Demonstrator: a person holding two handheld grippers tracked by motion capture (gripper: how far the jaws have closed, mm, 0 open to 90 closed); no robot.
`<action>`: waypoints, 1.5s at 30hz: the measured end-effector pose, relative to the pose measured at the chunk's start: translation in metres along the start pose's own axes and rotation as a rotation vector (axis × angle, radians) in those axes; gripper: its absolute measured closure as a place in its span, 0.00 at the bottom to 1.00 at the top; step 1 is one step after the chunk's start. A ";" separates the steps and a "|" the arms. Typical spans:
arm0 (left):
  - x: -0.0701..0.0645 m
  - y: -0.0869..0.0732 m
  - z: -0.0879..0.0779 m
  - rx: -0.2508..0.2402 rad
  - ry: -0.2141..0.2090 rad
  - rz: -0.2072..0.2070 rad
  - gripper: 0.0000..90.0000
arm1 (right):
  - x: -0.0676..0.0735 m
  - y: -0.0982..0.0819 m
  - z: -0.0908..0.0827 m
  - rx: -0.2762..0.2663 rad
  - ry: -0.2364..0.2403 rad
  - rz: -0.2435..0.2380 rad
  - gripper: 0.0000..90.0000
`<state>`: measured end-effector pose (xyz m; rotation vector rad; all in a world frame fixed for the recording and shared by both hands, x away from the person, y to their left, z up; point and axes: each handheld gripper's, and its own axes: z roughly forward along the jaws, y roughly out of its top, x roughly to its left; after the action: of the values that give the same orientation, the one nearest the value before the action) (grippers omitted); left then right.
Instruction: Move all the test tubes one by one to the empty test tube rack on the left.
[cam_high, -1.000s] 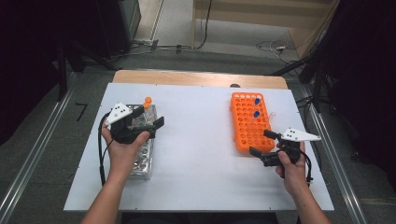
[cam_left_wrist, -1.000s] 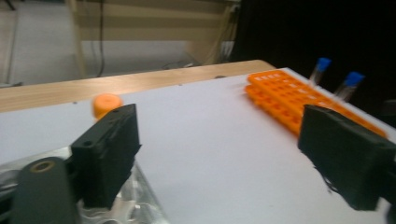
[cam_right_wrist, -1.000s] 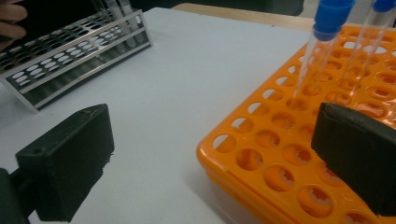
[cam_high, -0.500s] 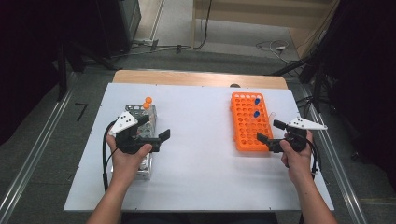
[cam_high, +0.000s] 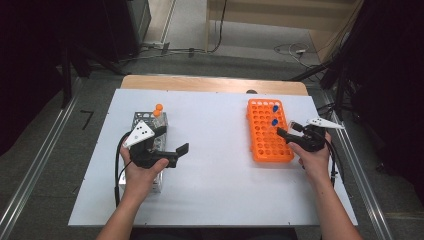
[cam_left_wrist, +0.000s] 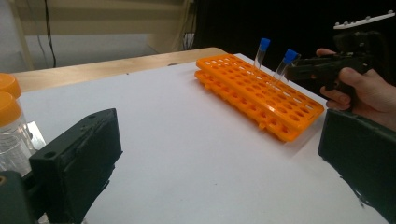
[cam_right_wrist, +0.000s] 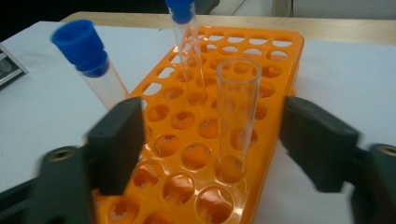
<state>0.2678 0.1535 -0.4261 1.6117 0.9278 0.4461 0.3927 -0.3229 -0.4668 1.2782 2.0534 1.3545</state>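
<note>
right gripper view: an uncapped clear tube stands upright in a hole of the orange rack, its long axis vertical, and it sits between the two black jaws of the right gripper, a little nearer the right-hand jaw than the other. those jaws have just been closing in, yet daylight shows on both sides of the glass, so they are apart and not pressing on it. two blue-capped tubes lean in holes farther back, clear of the jaws. in the high view the right gripper comes at the rack's near right edge from the side, while the left gripper hangs over by the metal rack with the orange-capped tubes, well apart from the orange rack, jaws wide and holding nothing. the right hand is plainly the nearer one; my guess is the coming pinch needs the jaws level across the tube's upper half, then a straight lift along its axis.
</note>
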 end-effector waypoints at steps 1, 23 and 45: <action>-0.001 0.000 0.000 0.002 -0.001 0.003 0.00 | 0.000 -0.001 0.002 0.000 0.002 0.006 0.35; -0.007 -0.001 0.002 0.020 -0.012 0.010 0.00 | 0.004 -0.014 0.005 -0.001 -0.110 -0.022 0.81; -0.013 0.001 0.002 0.020 -0.033 0.014 0.00 | 0.025 0.015 -0.048 -0.089 0.002 -0.062 0.82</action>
<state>0.2620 0.1421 -0.4231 1.6404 0.8987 0.4198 0.3531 -0.3258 -0.4270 1.1674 1.9932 1.4030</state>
